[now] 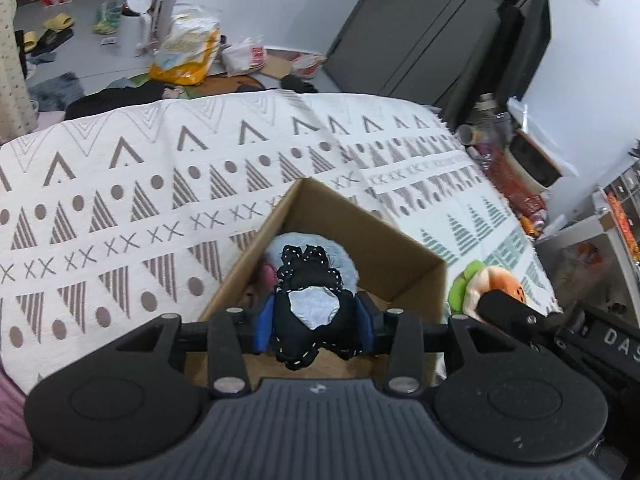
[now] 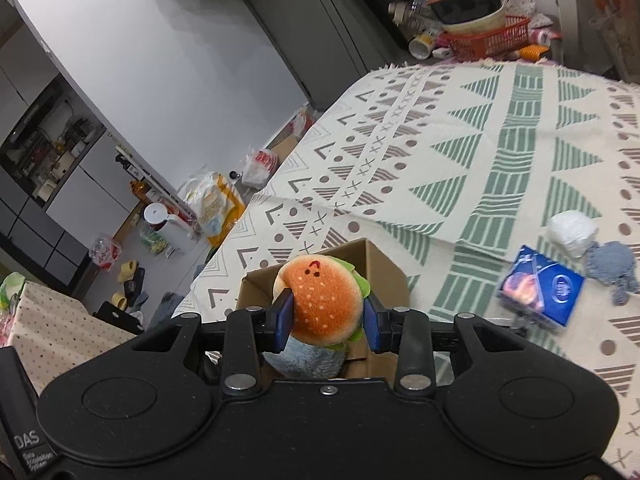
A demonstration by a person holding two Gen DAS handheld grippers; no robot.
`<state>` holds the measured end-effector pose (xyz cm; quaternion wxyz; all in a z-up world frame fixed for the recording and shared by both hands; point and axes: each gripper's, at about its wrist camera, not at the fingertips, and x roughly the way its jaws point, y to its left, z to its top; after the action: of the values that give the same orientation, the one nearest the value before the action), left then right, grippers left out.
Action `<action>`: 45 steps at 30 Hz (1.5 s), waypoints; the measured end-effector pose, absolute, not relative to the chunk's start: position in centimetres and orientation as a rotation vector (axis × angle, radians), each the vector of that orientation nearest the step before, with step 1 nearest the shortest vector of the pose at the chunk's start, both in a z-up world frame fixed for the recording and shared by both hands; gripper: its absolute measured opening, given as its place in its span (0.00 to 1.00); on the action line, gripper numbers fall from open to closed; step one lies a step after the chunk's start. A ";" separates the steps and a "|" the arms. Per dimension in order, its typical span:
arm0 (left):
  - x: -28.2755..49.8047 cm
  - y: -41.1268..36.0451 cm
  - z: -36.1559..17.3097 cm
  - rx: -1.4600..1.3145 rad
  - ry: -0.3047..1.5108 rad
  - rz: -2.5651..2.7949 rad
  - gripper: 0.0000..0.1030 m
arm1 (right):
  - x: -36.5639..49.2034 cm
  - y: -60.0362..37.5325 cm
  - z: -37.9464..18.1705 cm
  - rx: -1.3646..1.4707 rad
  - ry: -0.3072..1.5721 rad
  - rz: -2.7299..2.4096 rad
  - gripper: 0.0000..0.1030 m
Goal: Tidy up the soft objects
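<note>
While both grippers are carrying toys, you are loading the cardboard box (image 1: 348,240).

Through the left wrist view, your left gripper (image 1: 316,320) is pinching a black plush toy (image 1: 312,304) over the box, where a pale blue plush (image 1: 344,264) is lying already. Through the right wrist view, your right gripper (image 2: 327,320) is squeezing a burger plush (image 2: 320,300) above the box; a grey-blue toy (image 2: 612,268) and a white bundle (image 2: 572,228) are waiting on the cloth (image 2: 480,152).

both tools (image 1: 316,320) (image 2: 326,318) clamped, level
</note>
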<state>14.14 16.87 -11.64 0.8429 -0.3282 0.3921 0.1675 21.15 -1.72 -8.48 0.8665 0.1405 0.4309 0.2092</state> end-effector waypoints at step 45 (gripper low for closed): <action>14.8 6.7 -9.9 -0.445 0.884 0.351 0.78 | 18.0 -17.1 -5.4 0.283 0.831 0.300 1.00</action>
<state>14.84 6.70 -9.94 0.8653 -0.2126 0.4218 0.1676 18.03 -17.11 -5.40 0.8943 0.1364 0.4008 0.1447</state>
